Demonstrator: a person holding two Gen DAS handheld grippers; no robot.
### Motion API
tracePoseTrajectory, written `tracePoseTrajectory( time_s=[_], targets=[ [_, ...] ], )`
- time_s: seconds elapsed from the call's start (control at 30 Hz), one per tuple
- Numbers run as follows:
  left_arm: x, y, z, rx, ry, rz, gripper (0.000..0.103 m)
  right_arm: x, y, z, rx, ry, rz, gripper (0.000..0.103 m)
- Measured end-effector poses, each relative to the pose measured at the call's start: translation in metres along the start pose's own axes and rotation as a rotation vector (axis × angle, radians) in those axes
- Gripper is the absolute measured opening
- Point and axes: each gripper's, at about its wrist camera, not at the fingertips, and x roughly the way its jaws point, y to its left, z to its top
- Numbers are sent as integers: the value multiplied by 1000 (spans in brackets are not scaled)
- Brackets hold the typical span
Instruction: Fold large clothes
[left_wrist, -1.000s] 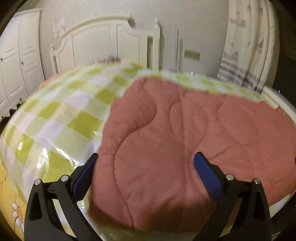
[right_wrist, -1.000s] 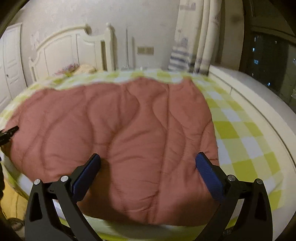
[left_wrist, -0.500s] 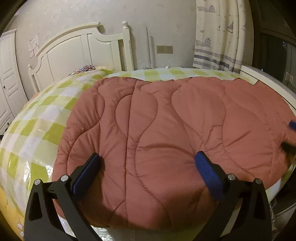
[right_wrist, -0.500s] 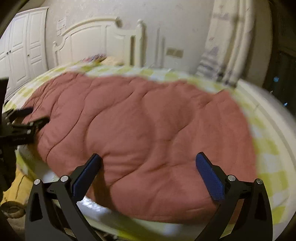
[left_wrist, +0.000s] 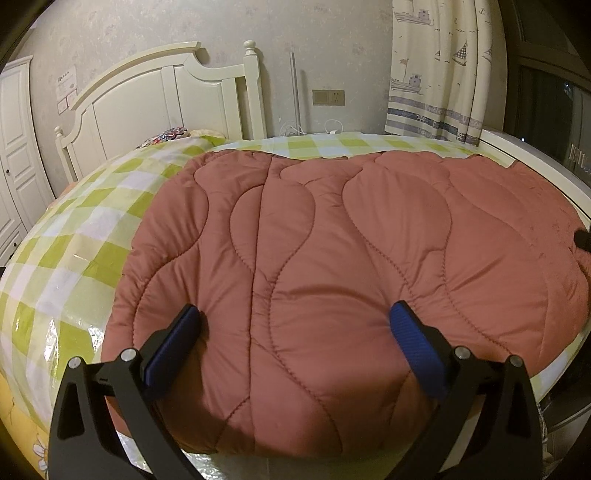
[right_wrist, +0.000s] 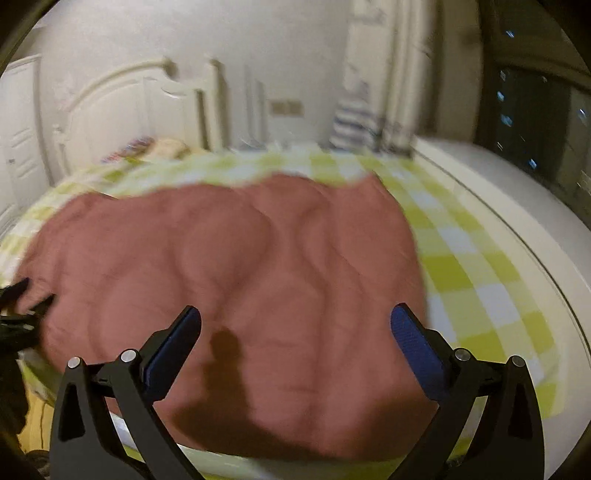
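Observation:
A large quilted salmon-pink garment (left_wrist: 332, 266) lies spread flat on the bed, its near edge at the bed's front. It also shows, blurred, in the right wrist view (right_wrist: 258, 280). My left gripper (left_wrist: 293, 321) is open and empty, hovering over the garment's near left part. My right gripper (right_wrist: 295, 325) is open and empty over the garment's near right part. The left gripper's tips show at the left edge of the right wrist view (right_wrist: 22, 306). A dark tip of the right gripper shows at the right edge of the left wrist view (left_wrist: 583, 238).
The bed has a green-and-white checked sheet (left_wrist: 85, 236) under clear plastic. A white headboard (left_wrist: 162, 96) and a pillow (left_wrist: 173, 134) stand at the back left. Curtains (left_wrist: 439, 70) hang at the back right, beside a white ledge (right_wrist: 495, 192) and a dark window (right_wrist: 535, 96).
The left wrist view has swung right, then steadied, so the garment fills it. The right wrist view swung left and back right and is blurred now. Both grippers stayed open.

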Motion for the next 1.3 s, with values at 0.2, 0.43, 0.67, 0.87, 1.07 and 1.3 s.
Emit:
tracePoseTrajectory(
  time_s=[0.2, 0.43, 0.67, 0.87, 1.07, 1.3],
  targets=[
    [0, 0, -1, 0, 0, -3, 101, 41, 43, -4, -130, 66, 36, 99],
    [0, 0, 1, 3, 2, 2, 101, 29, 21, 12, -48, 37, 25, 98],
    [1, 1, 1, 7, 8, 1, 101, 74, -2, 79, 12, 103, -43, 98],
    [2, 3, 3, 8, 19, -7, 101, 120, -22, 70, 91, 237, -3, 98],
    [-23, 13, 30, -16, 17, -64, 101, 24, -48, 36, 244, 45, 275, 98],
    [-20, -6, 109, 104, -99, 22, 101, -31, -109, -56, 432, 27, 375, 97]
  ],
)
